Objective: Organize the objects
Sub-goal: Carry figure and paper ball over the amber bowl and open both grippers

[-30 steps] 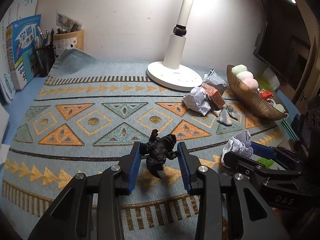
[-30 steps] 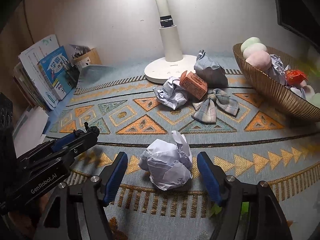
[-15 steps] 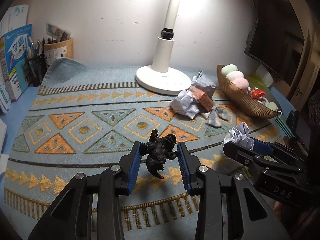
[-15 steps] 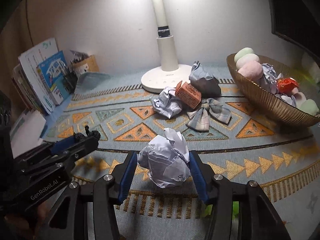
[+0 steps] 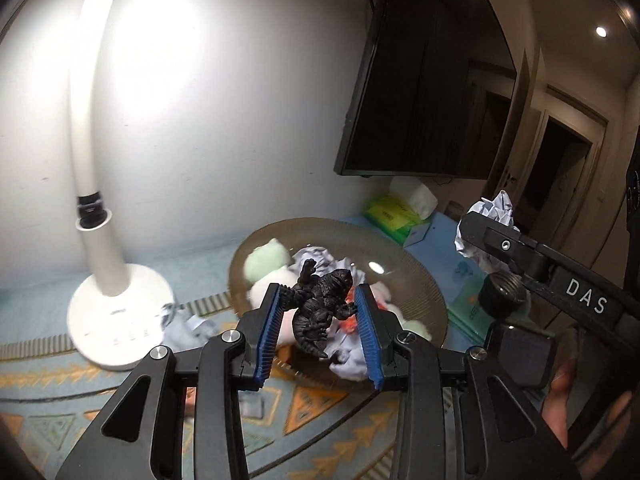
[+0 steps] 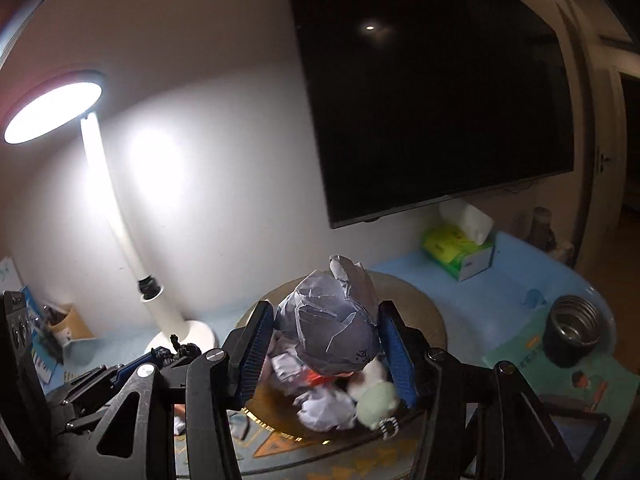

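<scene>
Above the gold bowl (image 5: 434, 300), both tools, lifted off the desk mat, are now pinching loads: left tool (image 5: 320, 322) the black monster figure (image 5: 322, 312), right tool (image 6: 326, 350) the crumpled paper ball (image 6: 332, 330), ready for dropping.

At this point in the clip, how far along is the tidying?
Partly done: the basket already holds paper balls and soft toys. In hand: the left gripper is shut on the black dinosaur figure and the right gripper on the crumpled paper ball, both held over the basket, not yet released. Left: dropping both in, plus blurred items on the mat near the lamp base.
</scene>
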`<action>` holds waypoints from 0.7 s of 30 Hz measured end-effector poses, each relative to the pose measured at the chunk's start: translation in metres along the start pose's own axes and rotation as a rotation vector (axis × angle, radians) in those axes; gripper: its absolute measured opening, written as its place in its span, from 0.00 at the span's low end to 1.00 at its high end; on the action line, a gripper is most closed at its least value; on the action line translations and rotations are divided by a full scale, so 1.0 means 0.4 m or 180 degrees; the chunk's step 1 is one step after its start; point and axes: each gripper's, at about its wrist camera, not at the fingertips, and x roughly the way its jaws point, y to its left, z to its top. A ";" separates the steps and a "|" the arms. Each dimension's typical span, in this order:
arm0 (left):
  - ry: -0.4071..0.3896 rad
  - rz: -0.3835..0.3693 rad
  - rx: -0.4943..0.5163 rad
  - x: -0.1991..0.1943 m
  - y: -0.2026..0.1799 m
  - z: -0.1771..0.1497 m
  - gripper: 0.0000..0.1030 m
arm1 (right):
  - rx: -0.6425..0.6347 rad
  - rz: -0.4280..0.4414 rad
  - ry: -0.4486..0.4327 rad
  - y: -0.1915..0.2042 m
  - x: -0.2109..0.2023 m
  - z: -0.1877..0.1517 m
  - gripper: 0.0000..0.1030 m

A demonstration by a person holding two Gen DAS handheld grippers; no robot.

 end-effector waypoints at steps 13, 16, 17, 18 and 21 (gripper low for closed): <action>-0.0264 0.0197 0.0059 -0.012 0.007 0.028 0.85 | 0.0137 -0.0074 0.0230 -0.065 0.109 0.009 0.74; -0.0329 0.0268 0.0006 -0.104 0.030 0.003 0.85 | 0.0063 0.0158 0.0243 -0.020 0.062 -0.016 0.74; -0.0354 0.0324 -0.0016 -0.139 0.038 -0.006 0.85 | -0.0001 0.0237 0.0250 0.005 0.041 -0.026 0.74; -0.0366 0.0401 -0.0033 -0.169 0.048 -0.015 0.85 | -0.0071 0.0308 0.0262 0.030 0.022 -0.039 0.74; -0.0317 0.0678 -0.0131 -0.254 0.090 -0.067 0.87 | -0.0265 0.0526 0.0348 0.108 -0.027 -0.098 0.75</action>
